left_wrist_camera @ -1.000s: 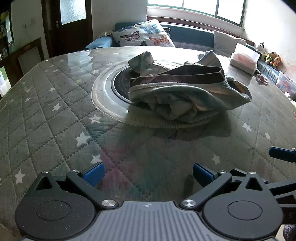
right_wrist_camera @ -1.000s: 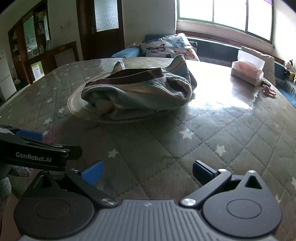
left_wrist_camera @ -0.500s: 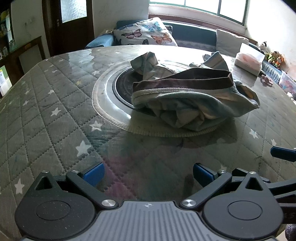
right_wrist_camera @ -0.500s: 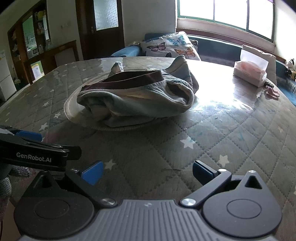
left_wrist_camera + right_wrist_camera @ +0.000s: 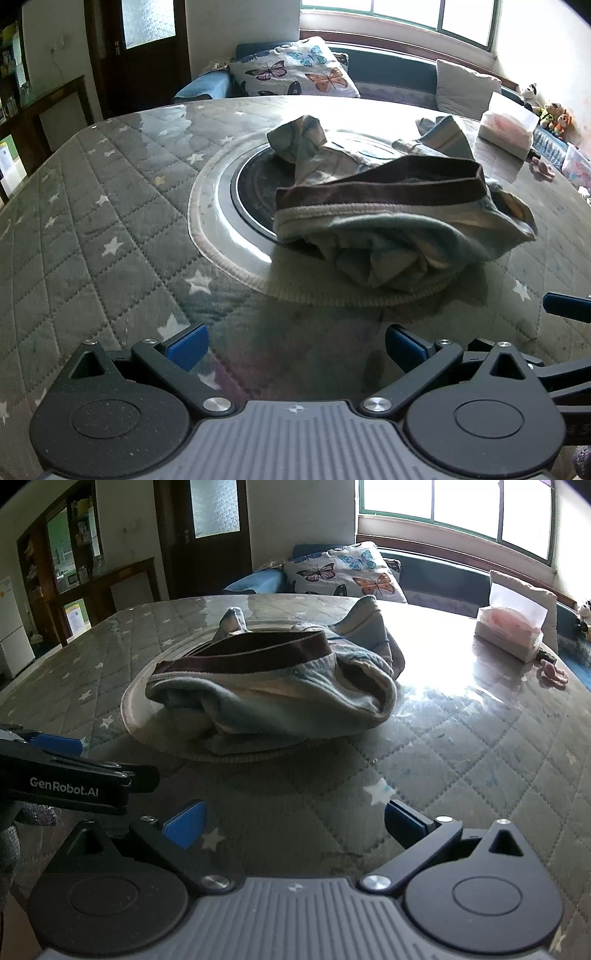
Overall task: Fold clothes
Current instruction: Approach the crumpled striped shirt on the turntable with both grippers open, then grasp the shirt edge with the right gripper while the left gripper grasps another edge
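the crumpled garment [image 5: 399, 229] heaped mid-worktop [image 5: 110, 206] looks soft, light and limp, best pinched at its firmer brown waistband [image 5: 376, 188]; left tool [image 5: 295, 347] and right tool [image 5: 293, 821] both spread, empty, short of it.

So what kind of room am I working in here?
Most likely a home living or dining room: a round table with a quilted cover, a butterfly cushion on a window seat, and a tissue box.
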`<state>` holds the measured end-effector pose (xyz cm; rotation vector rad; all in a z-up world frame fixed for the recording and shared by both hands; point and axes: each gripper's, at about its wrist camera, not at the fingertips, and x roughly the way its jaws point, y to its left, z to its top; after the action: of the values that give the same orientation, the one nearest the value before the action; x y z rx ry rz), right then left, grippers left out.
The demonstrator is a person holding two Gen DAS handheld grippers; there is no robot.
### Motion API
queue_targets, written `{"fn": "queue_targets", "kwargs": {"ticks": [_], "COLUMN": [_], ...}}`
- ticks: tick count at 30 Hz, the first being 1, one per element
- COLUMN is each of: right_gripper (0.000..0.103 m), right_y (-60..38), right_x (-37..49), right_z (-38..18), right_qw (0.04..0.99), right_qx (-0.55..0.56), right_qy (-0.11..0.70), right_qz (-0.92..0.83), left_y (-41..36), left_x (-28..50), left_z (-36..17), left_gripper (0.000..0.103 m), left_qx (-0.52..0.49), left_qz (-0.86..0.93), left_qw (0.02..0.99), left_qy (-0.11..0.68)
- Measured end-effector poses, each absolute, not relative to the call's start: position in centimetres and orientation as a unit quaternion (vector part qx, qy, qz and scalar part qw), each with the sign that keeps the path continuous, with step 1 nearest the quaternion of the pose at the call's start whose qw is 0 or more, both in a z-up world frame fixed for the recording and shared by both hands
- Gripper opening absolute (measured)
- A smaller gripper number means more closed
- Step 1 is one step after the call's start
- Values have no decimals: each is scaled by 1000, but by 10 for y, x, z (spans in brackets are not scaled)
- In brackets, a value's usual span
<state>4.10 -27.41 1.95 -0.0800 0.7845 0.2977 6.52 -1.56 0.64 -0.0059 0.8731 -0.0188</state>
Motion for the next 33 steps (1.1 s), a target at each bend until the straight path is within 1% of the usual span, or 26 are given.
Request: {"fn": "queue_targets", "kwargs": {"ticks": [7, 16, 20, 22, 24, 25, 27, 28, 29, 30, 31, 33], "right_gripper": [103, 103, 101, 96, 92, 90, 82, 81, 74, 67, 65, 62], "right_y": [-277, -290, -295, -297, -298, -298, -297, -297, -295, -293, -292, -287], "right_x": [55, 84, 104, 116, 130, 138, 152, 159, 166, 172, 177, 187], "right_z": [27, 63, 81, 87, 88, 87, 83, 80, 78, 75, 72, 68], "right_qw": [913, 926, 934, 937, 937, 936, 932, 929, 927, 924, 921, 916], "right_qx": [-37, -25, -20, -19, -22, -23, -24, -23, -22, -22, -22, -24], "right_qy": [375, 337, 316, 310, 311, 314, 324, 330, 337, 343, 348, 355], "right_qz": [155, 168, 166, 163, 160, 160, 162, 164, 166, 169, 173, 183], "left_y": [-8, 14, 23, 25, 24, 23, 20, 18, 15, 12, 9, 5], "left_x": [80, 113, 137, 149, 157, 161, 169, 174, 179, 182, 186, 191], "left_z": [19, 57, 68, 69, 69, 68, 65, 63, 61, 60, 58, 55], "left_gripper": [103, 103, 102, 102, 97, 92, 82, 76, 69, 66, 59, 55], "left_qx": [2, -23, -27, -25, -21, -18, -13, -10, -6, -3, 1, 6], "left_qz": [-14, -2, 15, 15, 7, 1, -16, -25, -34, -43, -55, -78], "left_qw": [913, 931, 935, 935, 936, 935, 934, 933, 932, 931, 929, 927], "left_qy": [408, 365, 355, 353, 352, 354, 357, 360, 362, 363, 365, 367]}}
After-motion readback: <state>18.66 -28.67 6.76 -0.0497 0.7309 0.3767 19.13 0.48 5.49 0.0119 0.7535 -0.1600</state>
